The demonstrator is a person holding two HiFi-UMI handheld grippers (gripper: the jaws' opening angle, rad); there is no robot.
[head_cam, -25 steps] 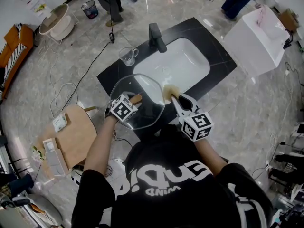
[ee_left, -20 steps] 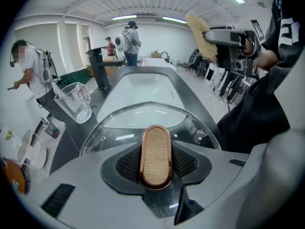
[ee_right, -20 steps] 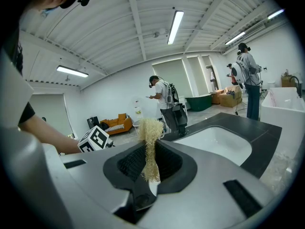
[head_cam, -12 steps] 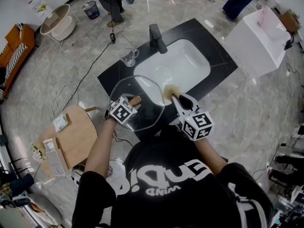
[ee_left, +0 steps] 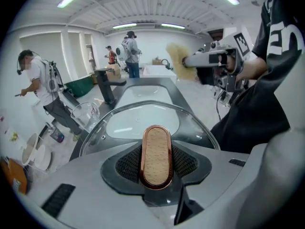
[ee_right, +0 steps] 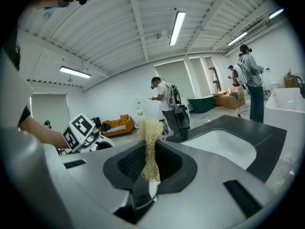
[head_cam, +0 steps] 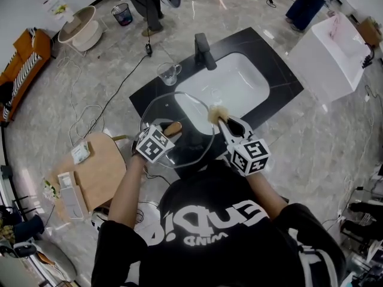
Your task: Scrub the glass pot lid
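My left tool (head_cam: 168, 131) clamps the wooden knob (ee_left: 157, 157) of the glass pot lid (head_cam: 187, 113) above the surface (head_cam: 281, 70) beside the sink (head_cam: 239, 82), my right tool (head_cam: 222, 123) pinches a fibrous scrubber (head_cam: 216, 113); hard scrubbing could twist the lid loose.

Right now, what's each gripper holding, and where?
Left gripper: clear glass pot lid, by its copper-rimmed wooden knob. Right gripper: pale fibrous scrubber, pinched at one end.
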